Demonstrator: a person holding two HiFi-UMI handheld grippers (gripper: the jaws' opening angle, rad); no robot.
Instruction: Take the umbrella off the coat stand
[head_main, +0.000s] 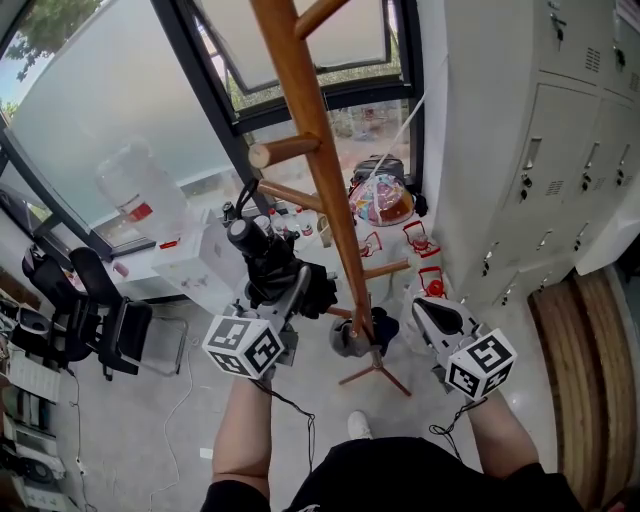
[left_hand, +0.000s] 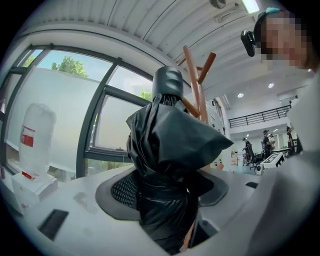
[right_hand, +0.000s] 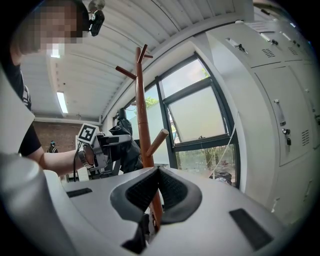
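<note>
A folded black umbrella (head_main: 272, 262) is clamped in my left gripper (head_main: 290, 288), just left of the brown wooden coat stand (head_main: 310, 110). In the left gripper view the umbrella (left_hand: 170, 135) stands upright and fills the gap of the left gripper (left_hand: 167, 186), with the coat stand (left_hand: 199, 97) behind it. My right gripper (head_main: 432, 312) hangs to the right of the stand, apart from it. Its jaws meet at the tips with nothing between them in the right gripper view (right_hand: 157, 172), where the coat stand (right_hand: 141, 110) and the umbrella (right_hand: 125, 147) show beyond.
Wooden pegs (head_main: 285, 150) jut from the stand toward the left gripper. Grey lockers (head_main: 560, 150) line the right wall. A water jug (head_main: 140, 185), boxes and a black office chair (head_main: 95, 320) stand at the left by the window. Colourful items (head_main: 380, 200) lie on the floor behind the stand.
</note>
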